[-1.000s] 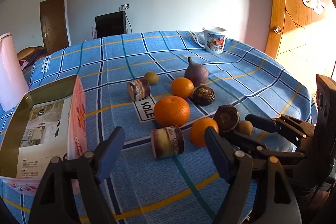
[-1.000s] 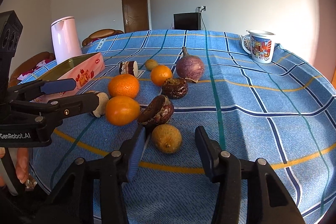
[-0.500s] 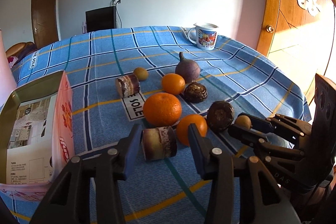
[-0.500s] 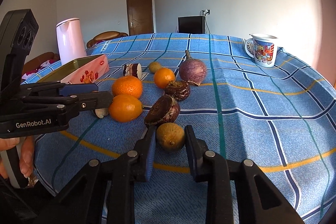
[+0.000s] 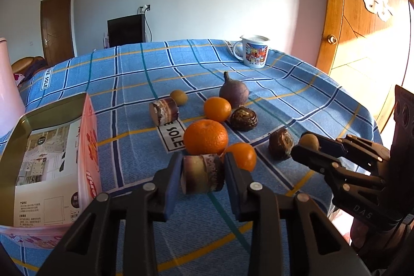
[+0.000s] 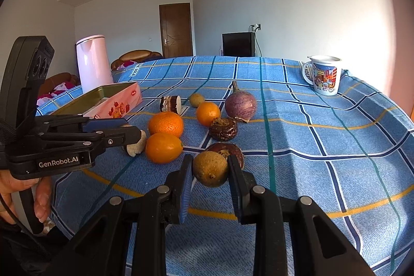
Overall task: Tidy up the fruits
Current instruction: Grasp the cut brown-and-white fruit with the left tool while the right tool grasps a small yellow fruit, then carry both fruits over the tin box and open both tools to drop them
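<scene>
Jaws of the left gripper (image 5: pixel 202 173) have just closed on the sugarcane piece (image 5: pixel 202 173), right gripper (image 6: pixel 210 171) clamps the yellow-brown fruit (image 6: pixel 210 168).

Worktop cloth (image 5: pixel 284 84): woven blue check, matt, creased at the far edge. Oranges (image 5: pixel 206 136): glossy, finely pebbled peel. Cut cane piece (image 5: pixel 202 173): purple-brown streaked rind, pale fibrous end. Small brown fruit (image 6: pixel 210 169): dull, faintly rough skin. Dark round fruits (image 5: pixel 244 118): wrinkled, slightly shiny. Purple bulb (image 6: pixel 240 105): smooth, streaked skin. Tin box (image 5: pixel 85 146): brassy metal rim, printed glossy sides, paper sheet inside. Mug (image 6: pixel 324 78): glazed, printed. Left gripper (image 5: pixel 202 176): matt black plastic, metal rivets, blue pads. Door (image 5: pixel 362 25): varnished wood.
</scene>
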{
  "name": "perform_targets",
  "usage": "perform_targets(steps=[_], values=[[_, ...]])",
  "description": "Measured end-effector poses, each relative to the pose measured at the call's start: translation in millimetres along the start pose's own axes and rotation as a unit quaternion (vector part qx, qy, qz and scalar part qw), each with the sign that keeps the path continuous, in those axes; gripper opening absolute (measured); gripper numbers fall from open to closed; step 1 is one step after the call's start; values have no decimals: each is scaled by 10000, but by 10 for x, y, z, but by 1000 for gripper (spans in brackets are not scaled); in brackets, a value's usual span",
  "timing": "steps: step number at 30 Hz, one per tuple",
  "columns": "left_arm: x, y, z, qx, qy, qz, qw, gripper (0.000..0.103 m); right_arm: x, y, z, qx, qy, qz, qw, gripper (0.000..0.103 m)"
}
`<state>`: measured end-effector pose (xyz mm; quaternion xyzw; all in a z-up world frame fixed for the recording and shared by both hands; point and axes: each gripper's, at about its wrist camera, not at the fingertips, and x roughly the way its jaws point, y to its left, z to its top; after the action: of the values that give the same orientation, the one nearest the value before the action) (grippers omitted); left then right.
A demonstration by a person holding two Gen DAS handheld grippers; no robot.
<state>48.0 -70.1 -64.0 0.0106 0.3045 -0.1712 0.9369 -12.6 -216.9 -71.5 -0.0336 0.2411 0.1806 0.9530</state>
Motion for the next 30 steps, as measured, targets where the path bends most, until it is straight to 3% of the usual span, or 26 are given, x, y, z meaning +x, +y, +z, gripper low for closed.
perform_targets(steps=[19,30], values=[[-485,310,111,-161,-696,330,9969,33,-4,312,417,-225,-403,408,9981,28],[-550,695,67,-522,-751,555,9943,33,184,711,732,-523,-494,851,9938,28]])
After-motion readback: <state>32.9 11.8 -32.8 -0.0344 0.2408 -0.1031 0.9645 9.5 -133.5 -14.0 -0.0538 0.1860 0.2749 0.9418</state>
